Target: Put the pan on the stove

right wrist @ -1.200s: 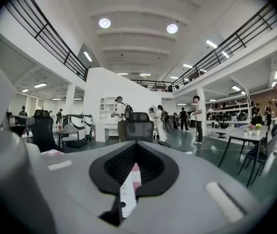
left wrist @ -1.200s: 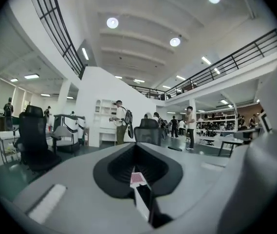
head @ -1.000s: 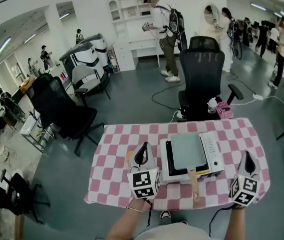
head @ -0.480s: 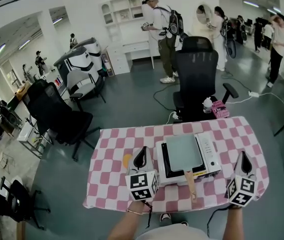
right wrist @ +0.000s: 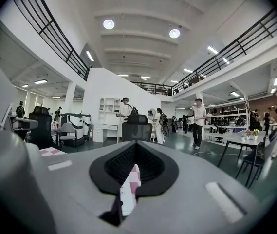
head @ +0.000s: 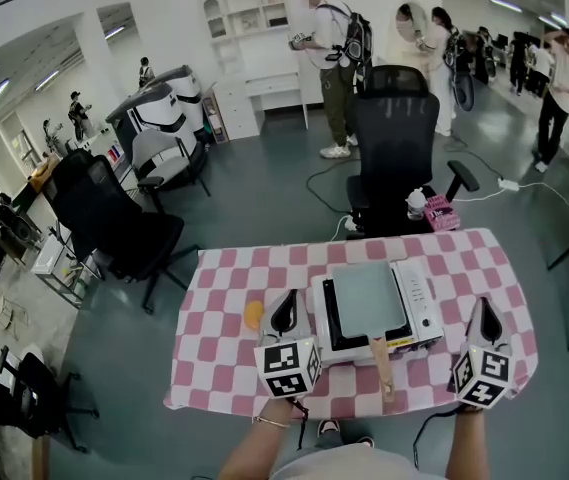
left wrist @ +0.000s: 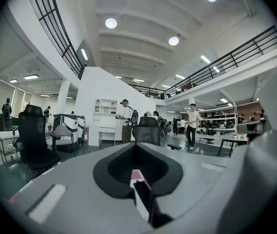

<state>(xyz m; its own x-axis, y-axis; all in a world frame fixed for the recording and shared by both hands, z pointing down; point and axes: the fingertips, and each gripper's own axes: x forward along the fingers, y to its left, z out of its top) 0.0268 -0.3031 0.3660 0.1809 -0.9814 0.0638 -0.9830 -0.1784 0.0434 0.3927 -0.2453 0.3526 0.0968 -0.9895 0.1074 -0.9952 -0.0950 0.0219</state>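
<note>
Table (head: 226,286), under a pink-and-white checked cloth, fills the lower middle of the head view. A black chair (head: 394,140) stands just past its far edge, in line with the stove; a second chair (head: 104,223) stands well apart on the left. People (head: 329,58) stand farther back on the grey floor.

Stove (head: 420,306), white with a control strip on its right, sits right of the table's centre. The pan (head: 367,298), square and grey, rests on the stove's black top. Its wooden handle (head: 382,364) reaches over the stove's front edge toward the near table edge.

Left gripper (head: 285,310) hovers just beside the stove's left end, jaws closed and holding nothing. Right gripper (head: 486,320) hovers near the stove's right end, jaws likewise together and empty. The handle lies between the two, touched by neither.

A small orange item (head: 253,315) lies on the cloth just left of the left gripper.
</note>
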